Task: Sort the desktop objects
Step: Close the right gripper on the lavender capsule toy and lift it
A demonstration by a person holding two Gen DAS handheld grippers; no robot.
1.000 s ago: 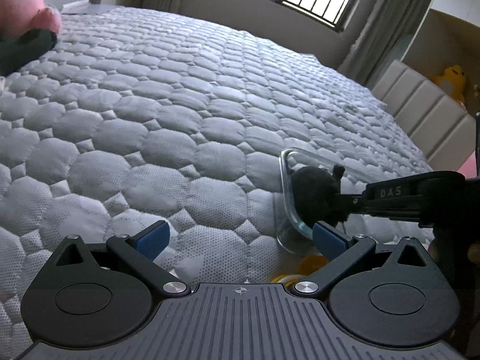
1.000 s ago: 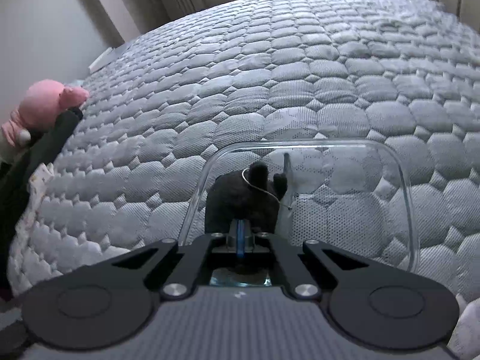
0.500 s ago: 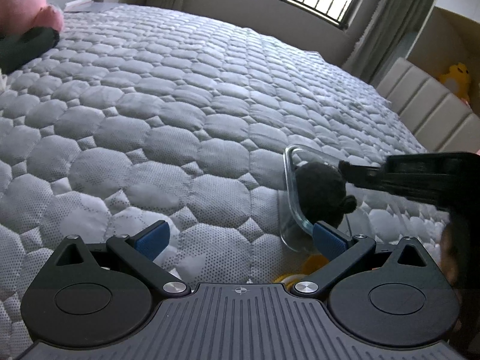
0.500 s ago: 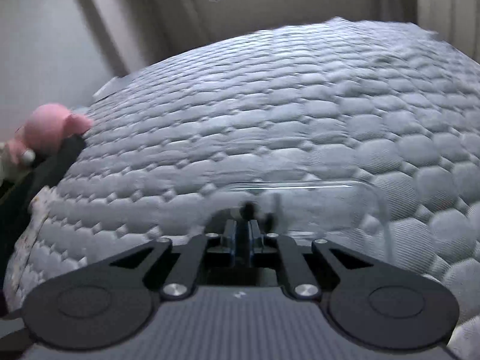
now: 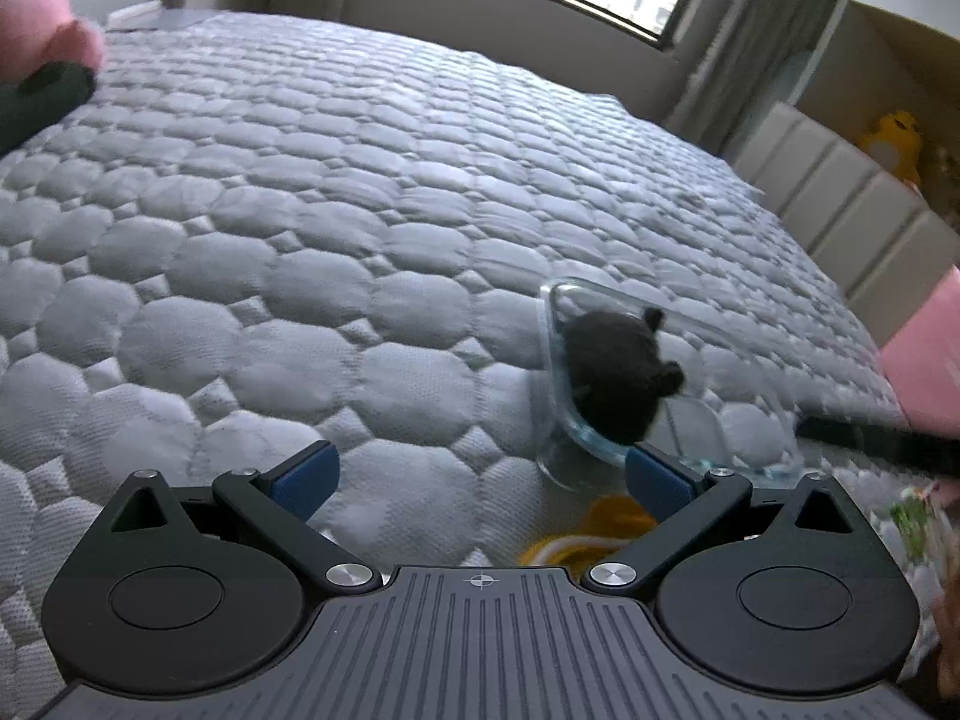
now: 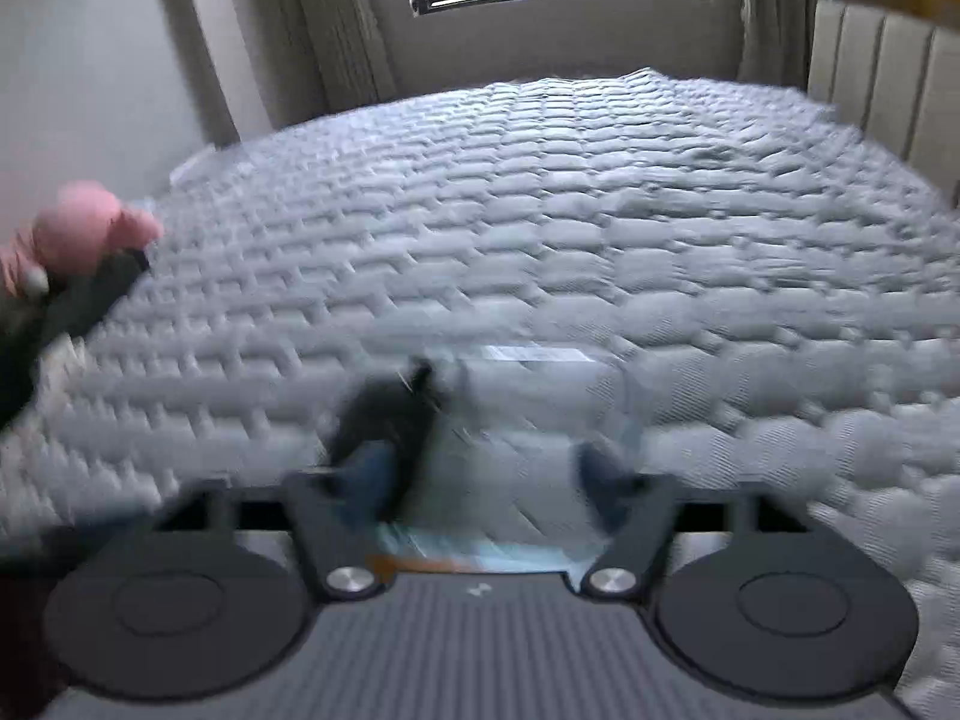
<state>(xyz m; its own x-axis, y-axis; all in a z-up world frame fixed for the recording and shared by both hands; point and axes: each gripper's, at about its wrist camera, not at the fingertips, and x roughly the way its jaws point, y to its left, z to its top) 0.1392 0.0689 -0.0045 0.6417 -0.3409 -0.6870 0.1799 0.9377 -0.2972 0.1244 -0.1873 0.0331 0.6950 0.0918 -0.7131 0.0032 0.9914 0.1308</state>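
Motion blur smears the right wrist view, the black plush toy (image 6: pixel 384 420) a dark smudge, while the yellow object (image 5: pixel 591 531) hides behind the left gripper (image 5: pixel 477 474).

Grey hexagon-quilted mattress (image 5: pixel 300 228), black fuzzy toy (image 5: pixel 618 378) in a clear glass container (image 5: pixel 720 348), pink plush (image 5: pixel 36 24) far left, blue gripper pads (image 5: pixel 303 474).

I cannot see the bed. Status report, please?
Both open: left gripper empty, right gripper jaws just opened, nothing between. Black plush toy in clear container. Nothing in the way.
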